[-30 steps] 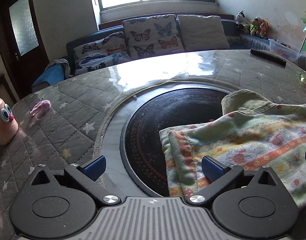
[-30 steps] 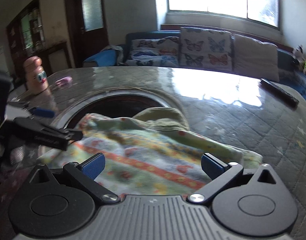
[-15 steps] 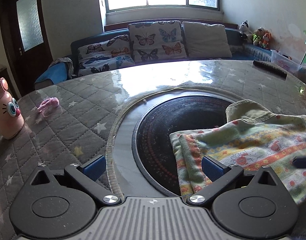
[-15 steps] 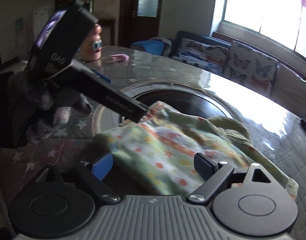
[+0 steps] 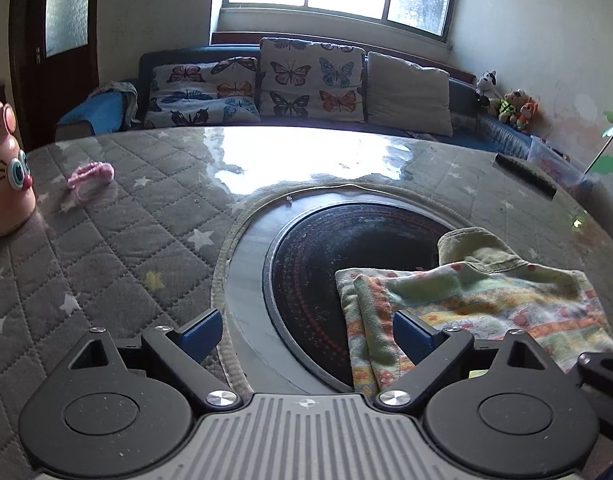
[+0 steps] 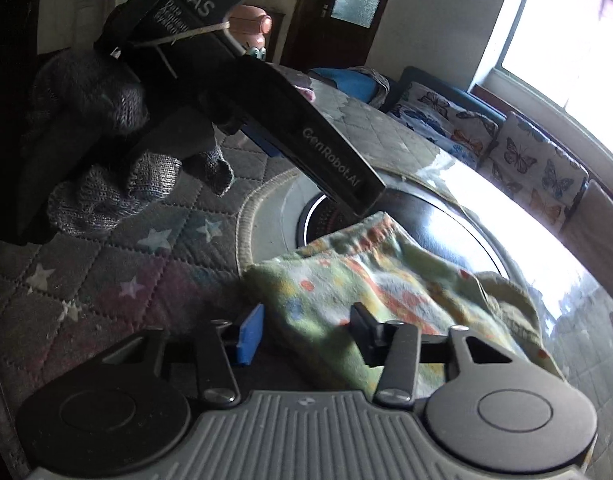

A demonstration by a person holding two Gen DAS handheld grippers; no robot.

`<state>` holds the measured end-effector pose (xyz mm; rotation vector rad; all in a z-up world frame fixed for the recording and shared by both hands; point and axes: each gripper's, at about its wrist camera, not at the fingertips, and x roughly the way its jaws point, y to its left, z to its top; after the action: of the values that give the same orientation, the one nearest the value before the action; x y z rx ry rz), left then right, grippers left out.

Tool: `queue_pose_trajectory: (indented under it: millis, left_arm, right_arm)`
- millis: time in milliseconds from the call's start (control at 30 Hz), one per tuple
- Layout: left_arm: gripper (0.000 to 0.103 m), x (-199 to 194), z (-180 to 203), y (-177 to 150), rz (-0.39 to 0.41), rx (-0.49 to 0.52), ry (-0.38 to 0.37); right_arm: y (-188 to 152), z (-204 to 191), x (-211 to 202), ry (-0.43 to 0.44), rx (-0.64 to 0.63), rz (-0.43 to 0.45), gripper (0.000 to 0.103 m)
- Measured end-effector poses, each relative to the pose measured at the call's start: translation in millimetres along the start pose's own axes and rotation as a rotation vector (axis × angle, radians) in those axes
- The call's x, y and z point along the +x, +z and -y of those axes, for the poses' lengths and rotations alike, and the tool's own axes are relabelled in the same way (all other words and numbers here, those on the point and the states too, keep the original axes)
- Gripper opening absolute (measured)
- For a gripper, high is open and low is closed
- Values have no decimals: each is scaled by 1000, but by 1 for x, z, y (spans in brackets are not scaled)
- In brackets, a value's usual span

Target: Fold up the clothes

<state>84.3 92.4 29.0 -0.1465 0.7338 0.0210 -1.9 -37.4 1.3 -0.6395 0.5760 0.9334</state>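
A small patterned garment (image 5: 474,304), green and yellow with red dots and an olive lining, lies folded over on the round table, partly over the black centre disc (image 5: 346,256). My left gripper (image 5: 304,330) is open and empty; its right finger sits by the garment's left edge. In the right wrist view the garment (image 6: 370,288) lies under my right gripper (image 6: 306,334), whose fingers stand apart over the cloth's near edge, narrower than before. The left gripper's body (image 6: 290,128), held by a gloved hand (image 6: 106,152), fills the upper left of that view.
The table has a grey quilted star cover (image 5: 106,248). A pink cartoon bottle (image 5: 6,172) and a small pink item (image 5: 92,172) lie at far left, a black remote (image 5: 524,174) at far right. A sofa with butterfly cushions (image 5: 306,80) stands behind.
My left gripper has drawn back and left from the garment. My right gripper has swung round to the garment's near edge, lowered over it, and its fingers have narrowed.
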Motion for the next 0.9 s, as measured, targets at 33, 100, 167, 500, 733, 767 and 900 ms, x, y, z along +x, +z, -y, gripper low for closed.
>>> queue_pose_trajectory:
  millis: [33,100,167,500,733,767,900]
  left_arm:
    - [93,0,-1,0,-5,-12,-8]
    - [92,0,-3,0,-14,-37,-25]
    - [92,0,-4,0,-24,-62,-42]
    - [93,0,-12,2,-77,-195,-136]
    - [92,10,-9,0,-162,-319,-234]
    - [92,12,-7,0,-168,-326,-243]
    - [72,18,0,-2,-189,-347,-270]
  right_arm:
    - [1,-1,1,-1,-6,0,43]
    - [3,-3,3,-3,-21,1,41]
    - [3,-6,6,-3,-44,-1,34]
    - [6,9,-7,45,63,54,8]
    - [6,31,-28,55,151,109,7]
    - [5,32,-30,57,156,113,7]
    - [1,35,-37,70,172,129,6]
